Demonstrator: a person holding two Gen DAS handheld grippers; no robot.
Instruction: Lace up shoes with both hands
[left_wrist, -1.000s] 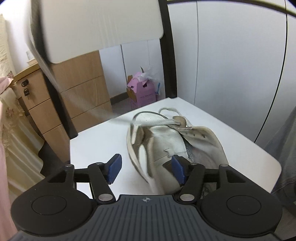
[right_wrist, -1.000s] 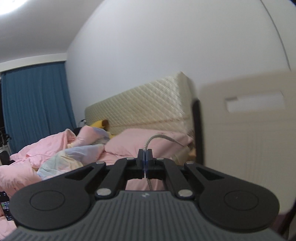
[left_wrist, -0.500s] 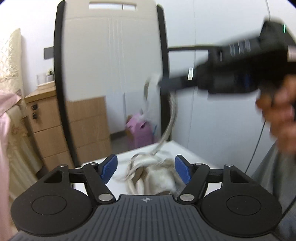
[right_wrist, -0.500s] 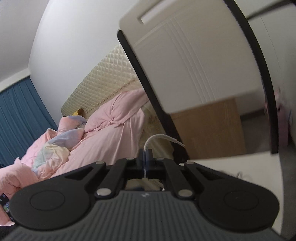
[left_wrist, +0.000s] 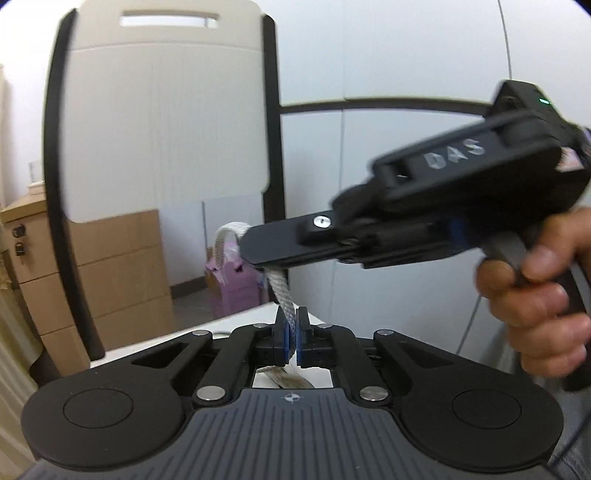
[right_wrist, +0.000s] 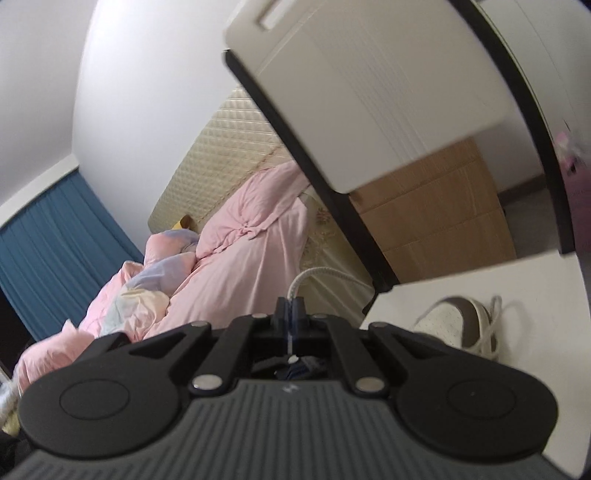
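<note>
A white shoelace (left_wrist: 282, 288) runs up from my left gripper (left_wrist: 291, 341), which is shut on it, to my right gripper (left_wrist: 255, 245), which is also shut on it higher up and to the right. In the right wrist view the right gripper (right_wrist: 291, 314) pinches the lace (right_wrist: 314, 275), which loops out past its tips. A white and grey shoe (right_wrist: 456, 325) lies on the white table (right_wrist: 546, 280) below right, with loose lace beside it. In the left wrist view the shoe is mostly hidden under the gripper.
A white chair back with a black frame (left_wrist: 166, 122) stands behind the table. A wooden drawer unit (left_wrist: 122, 266) and a pink box (left_wrist: 236, 284) are beyond it. A bed with pink bedding (right_wrist: 221, 258) lies to the left.
My left gripper has closed on the lace, having been open over the shoe before. My right gripper has swung down with the lace, so the table and shoe came into its view.
</note>
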